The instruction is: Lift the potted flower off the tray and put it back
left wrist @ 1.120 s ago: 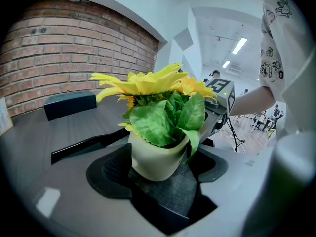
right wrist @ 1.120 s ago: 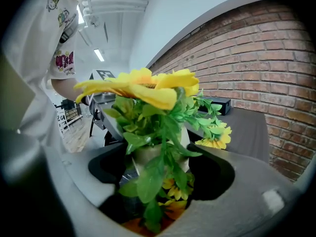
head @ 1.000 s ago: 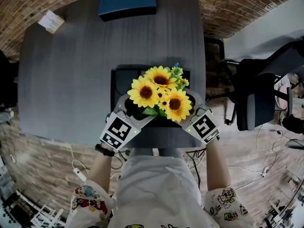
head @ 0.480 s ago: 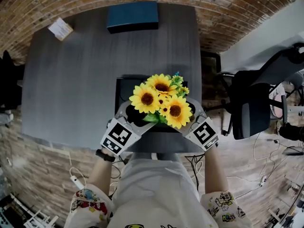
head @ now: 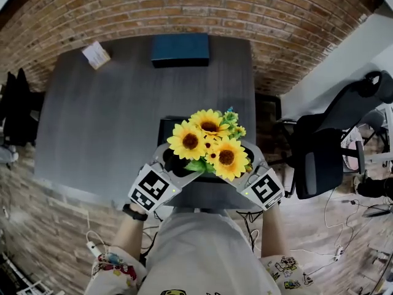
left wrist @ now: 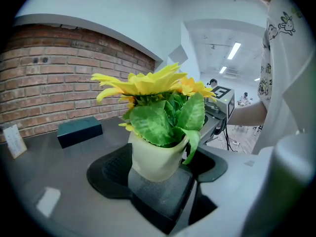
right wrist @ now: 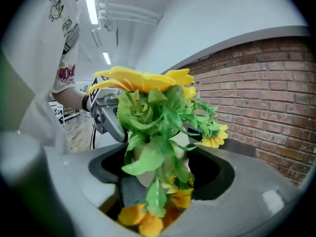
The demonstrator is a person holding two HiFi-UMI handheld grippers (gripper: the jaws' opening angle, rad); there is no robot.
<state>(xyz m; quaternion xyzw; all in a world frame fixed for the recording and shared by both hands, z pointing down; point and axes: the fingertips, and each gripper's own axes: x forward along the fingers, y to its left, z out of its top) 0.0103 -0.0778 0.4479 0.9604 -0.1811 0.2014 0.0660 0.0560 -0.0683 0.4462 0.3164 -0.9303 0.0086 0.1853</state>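
The potted flower point(head: 209, 143), yellow sunflowers in a cream pot point(left wrist: 155, 157), hangs above the black tray point(head: 167, 131) at the table's near edge. My left gripper point(head: 167, 160) grips the pot from the left, and its dark pads cup the pot's base in the left gripper view. My right gripper point(head: 249, 160) grips it from the right. In the right gripper view, leaves and blooms point(right wrist: 148, 80) hide most of the pot, and the left gripper point(right wrist: 106, 115) shows behind it. The right gripper's marker cube point(left wrist: 222, 97) shows past the flowers.
The grey table point(head: 110, 121) carries a dark blue box point(head: 180, 49) at its far edge and a small card point(head: 96, 55) at the far left. A black office chair point(head: 331, 146) stands to the right. A brick wall lies beyond the table.
Both grippers have risen together with the potted flower held between them, so it now hangs higher above the tray. The grip looks the same.
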